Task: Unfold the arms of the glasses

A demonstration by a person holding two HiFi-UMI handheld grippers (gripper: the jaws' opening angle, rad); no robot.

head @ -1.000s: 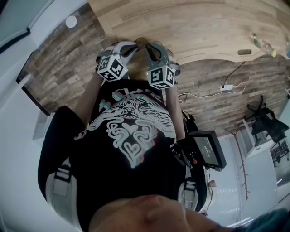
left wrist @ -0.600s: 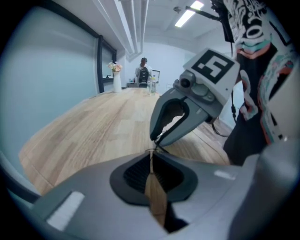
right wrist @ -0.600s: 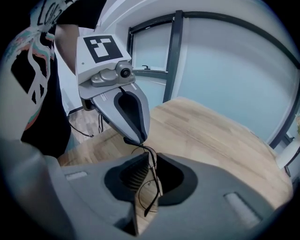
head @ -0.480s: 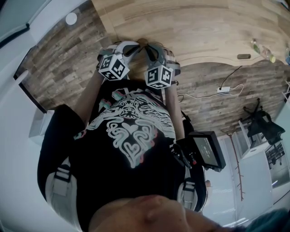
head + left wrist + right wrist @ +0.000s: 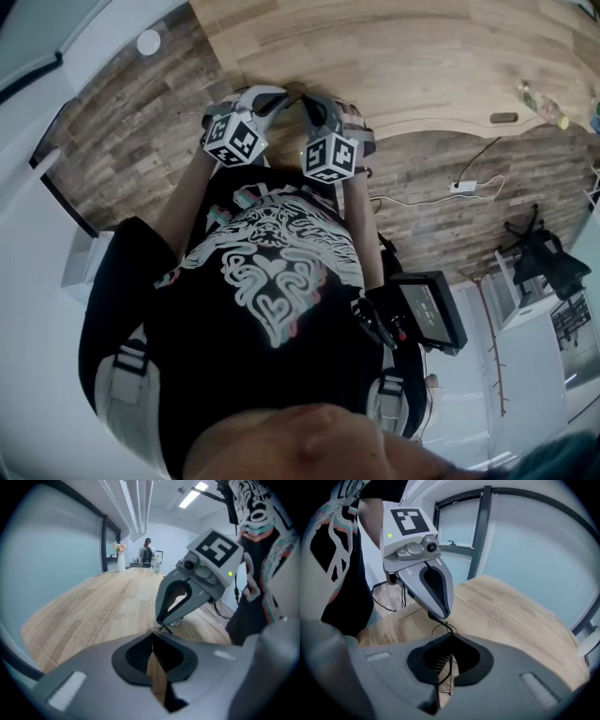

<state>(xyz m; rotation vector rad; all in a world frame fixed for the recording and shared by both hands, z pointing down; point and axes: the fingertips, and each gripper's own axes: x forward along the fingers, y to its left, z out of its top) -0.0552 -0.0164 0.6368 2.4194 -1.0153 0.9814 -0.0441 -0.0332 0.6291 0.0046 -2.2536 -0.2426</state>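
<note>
Head view: the person stands at the near edge of a pale wooden table (image 5: 403, 47) and holds the left gripper (image 5: 277, 93) and right gripper (image 5: 307, 100) tip to tip just above it. What sits between the tips is too small to make out here. Far along the table are a bottle (image 5: 542, 94) and a small dark object (image 5: 504, 118). On the plank floor lie a white power strip (image 5: 462, 186) with its cable, and a black chair (image 5: 539, 251) stands further off. A device with a screen (image 5: 428, 309) hangs at the person's hip; its print cannot be read. The black shirt (image 5: 272, 281) carries a white pattern.

Left gripper view: the jaws are pressed together at the tips, and the thin dark wire of the glasses (image 5: 162, 629) shows just beyond them, under the tip of the right gripper. A vase (image 5: 121, 560) and a person (image 5: 147, 553) are at the table's far end.

Right gripper view: the jaws pinch the wire frame, which shows again through the gap below the tips. The wire runs up from them to the left gripper's closed tip, so its length lies from one gripper to the other, above the table, and a round rim (image 5: 436, 631) curves out beside it
</note>
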